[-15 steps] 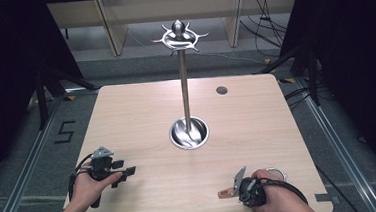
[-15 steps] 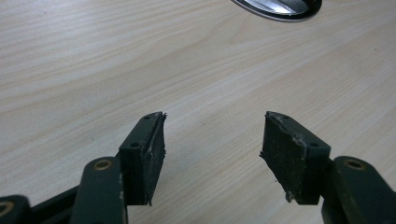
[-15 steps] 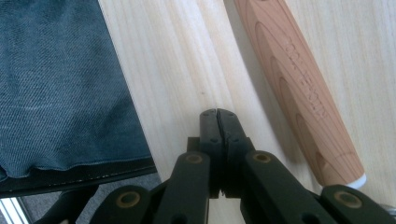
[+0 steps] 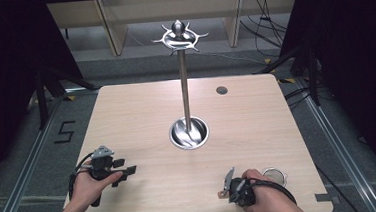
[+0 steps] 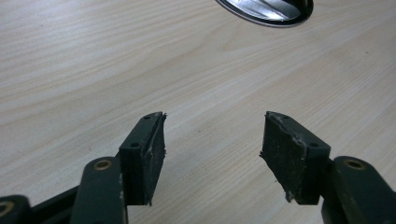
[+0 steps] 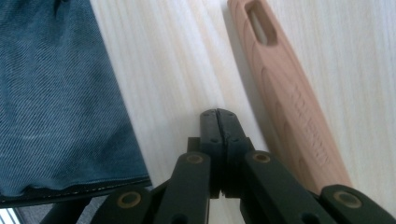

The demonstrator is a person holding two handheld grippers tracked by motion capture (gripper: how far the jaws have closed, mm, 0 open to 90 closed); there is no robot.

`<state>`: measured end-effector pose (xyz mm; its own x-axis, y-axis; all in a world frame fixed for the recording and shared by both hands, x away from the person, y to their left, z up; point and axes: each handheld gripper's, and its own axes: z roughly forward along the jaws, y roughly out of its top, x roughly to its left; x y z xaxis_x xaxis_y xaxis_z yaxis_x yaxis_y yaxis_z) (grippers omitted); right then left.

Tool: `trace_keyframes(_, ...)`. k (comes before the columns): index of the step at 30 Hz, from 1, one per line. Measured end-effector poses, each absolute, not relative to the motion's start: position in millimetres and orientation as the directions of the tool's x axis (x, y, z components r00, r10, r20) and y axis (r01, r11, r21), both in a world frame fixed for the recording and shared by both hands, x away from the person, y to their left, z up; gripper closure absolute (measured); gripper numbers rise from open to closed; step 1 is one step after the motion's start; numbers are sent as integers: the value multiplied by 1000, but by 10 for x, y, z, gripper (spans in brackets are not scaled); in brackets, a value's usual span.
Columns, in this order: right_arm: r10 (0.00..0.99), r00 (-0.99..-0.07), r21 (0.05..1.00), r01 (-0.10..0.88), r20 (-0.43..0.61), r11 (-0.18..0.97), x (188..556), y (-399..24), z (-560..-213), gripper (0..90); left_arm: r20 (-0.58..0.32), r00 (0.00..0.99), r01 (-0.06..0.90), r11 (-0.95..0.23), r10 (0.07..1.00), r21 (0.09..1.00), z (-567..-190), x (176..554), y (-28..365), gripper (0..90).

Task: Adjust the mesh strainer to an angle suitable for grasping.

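Right tool clamped shut, empty — wooden handle just beside, ends cut off; left tool wide open, empty.

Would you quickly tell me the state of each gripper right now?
Left gripper: open, nothing between its jaws.
Right gripper: closed, holding nothing, beside the wooden handle.

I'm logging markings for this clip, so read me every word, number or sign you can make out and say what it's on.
"5": black mark on the grey floor left of the table.
Embossed lettering along the wooden handle beside the right tool: too faint and blurred to read.
Nothing else legible.
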<state>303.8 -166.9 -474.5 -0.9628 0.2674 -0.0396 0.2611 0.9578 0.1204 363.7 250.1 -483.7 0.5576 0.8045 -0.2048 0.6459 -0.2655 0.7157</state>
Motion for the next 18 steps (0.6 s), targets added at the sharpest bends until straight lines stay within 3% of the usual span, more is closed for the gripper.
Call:
trace_keyframes(4, 305, -952, 107, 300, -33, 948, 3025, -1590, -4746, 900, -200, 564, 648, -279, 801, 709, -4838, 3646, 2504, 383)
trace_keyframes(6, 266, -962, 120, 257, -60, 959, 3082, -1585, -4761, 900, -207, 563, 647, -271, 800, 713, -4837, 3645, 2495, 384)
trace_keyframes(8, 326, -944, 114, 319, -50, 941, 3079, -1544, -4748, 900, -200, 555, 646, -267, 808, 715, -4832, 3640, 2490, 383)
trace_keyframes(14, 334, -939, 130, 323, -79, 938, 3227, -1526, -4754, 900, -196, 559, 646, -274, 806, 713, -4837, 3651, 2488, 383)
trace_keyframes(18, 422, -906, 146, 413, -39, 899, 3341, -1509, -4751, 900, -197, 564, 643, -277, 802, 714, -4838, 3655, 2488, 384)
